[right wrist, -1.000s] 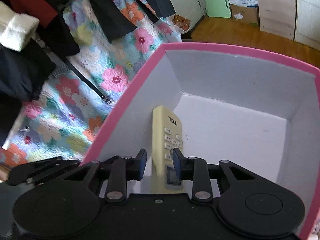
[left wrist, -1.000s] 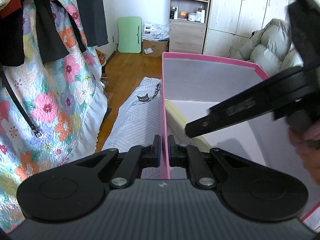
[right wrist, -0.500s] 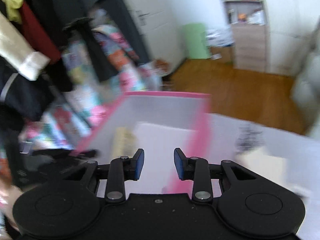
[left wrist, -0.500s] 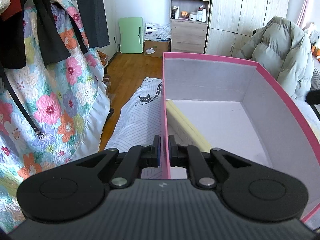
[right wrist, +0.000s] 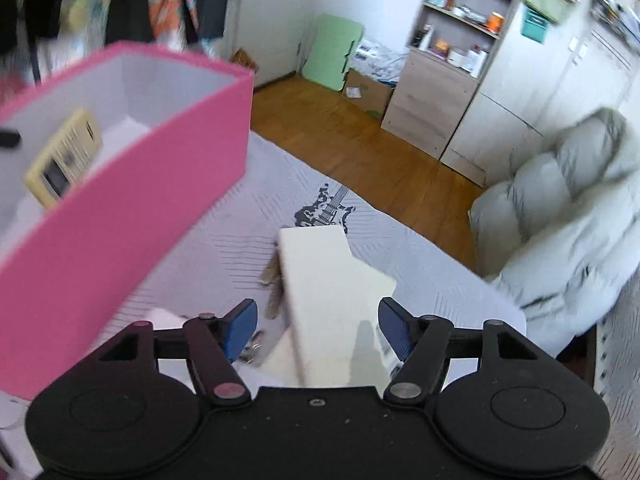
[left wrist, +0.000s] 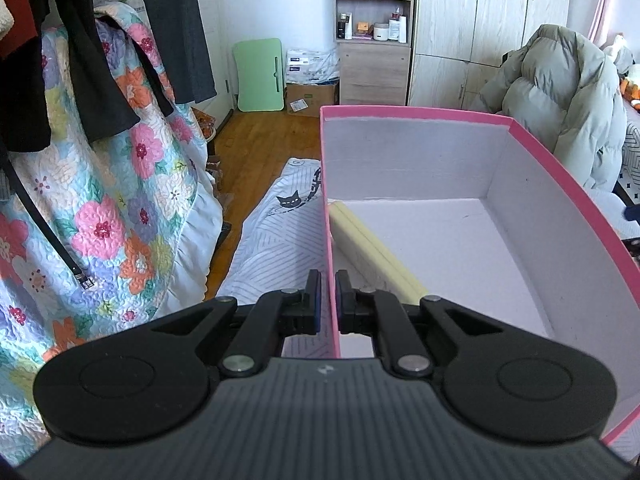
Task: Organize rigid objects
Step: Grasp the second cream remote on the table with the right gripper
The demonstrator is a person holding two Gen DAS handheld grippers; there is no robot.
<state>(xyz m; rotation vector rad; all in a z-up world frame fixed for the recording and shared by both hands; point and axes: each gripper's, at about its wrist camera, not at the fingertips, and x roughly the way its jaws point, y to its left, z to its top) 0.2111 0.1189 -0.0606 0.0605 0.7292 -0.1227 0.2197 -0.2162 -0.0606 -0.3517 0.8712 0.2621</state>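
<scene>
A pink box [left wrist: 560, 184] with a white inside stands on the bed; its left wall is pinched by my left gripper [left wrist: 327, 300], which is shut on it. A cream remote control [left wrist: 372, 248] leans inside against that wall, and in the right wrist view the remote [right wrist: 64, 158] shows its buttons inside the pink box [right wrist: 132, 216]. My right gripper [right wrist: 318, 326] is outside the box to its right, jaws opening, above a flat white block [right wrist: 328, 280] that lies on the sheet. The pads do not touch it.
The sheet [right wrist: 420, 264] has a guitar print [right wrist: 324, 210]. A grey puffer jacket [right wrist: 568, 216] lies at the right. A small brown thing [right wrist: 274, 280] sticks out beside the block. A floral quilt [left wrist: 100, 208] and dark clothes hang at the left; a wooden floor and cupboards lie beyond.
My right gripper let go of the remote inside the box, swung out to the right over the box wall and opened wider above the white block. The left gripper kept its hold.
</scene>
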